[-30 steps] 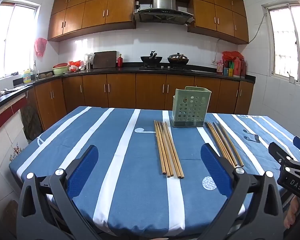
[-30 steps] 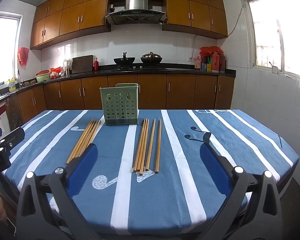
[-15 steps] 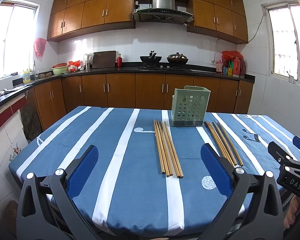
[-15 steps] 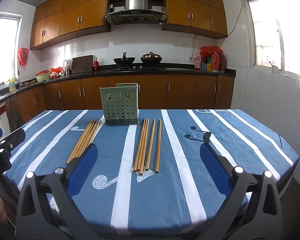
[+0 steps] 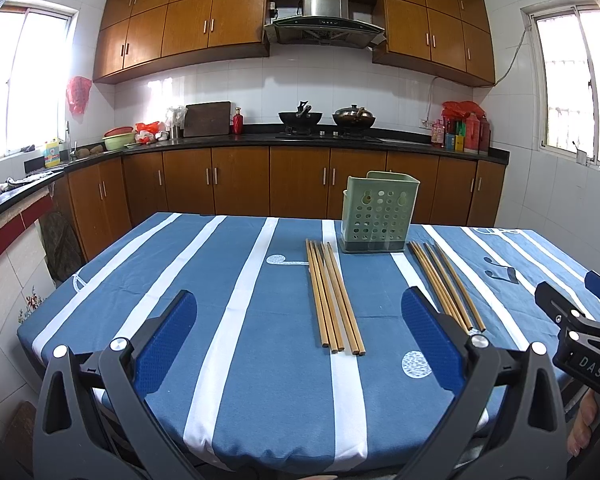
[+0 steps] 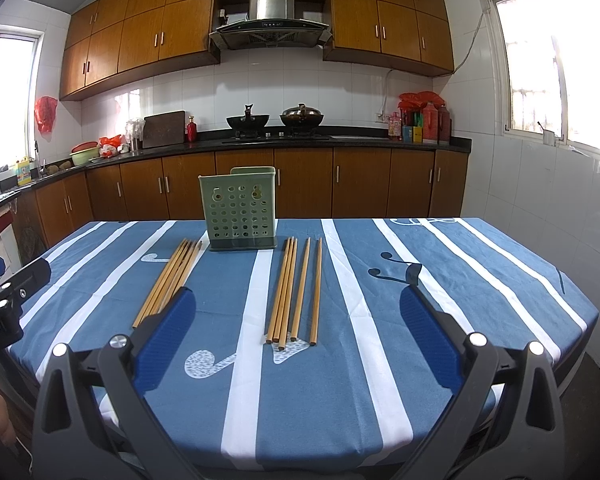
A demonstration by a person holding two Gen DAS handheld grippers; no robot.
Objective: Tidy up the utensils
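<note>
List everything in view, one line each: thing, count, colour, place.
utensil holder: one, pale green, perforated, upright at the table's far middle.
left chopstick bundle: about five, tan wood, lying left of the holder.
right chopstick bundle: five, tan wood, lying right of the holder.
tablecloth: one, blue with white stripes, covering the table.
woks: two, dark, on the stove.
left gripper: black with blue pads, jaws open, empty.
right gripper: same, jaws open, empty.

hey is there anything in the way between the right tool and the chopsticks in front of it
Nothing visible. The right tool hangs open over the blue striped tablecloth, and the right bunch of chopsticks lies flat straight ahead with only bare cloth between. The green holder stands behind them, past their far ends.
</note>
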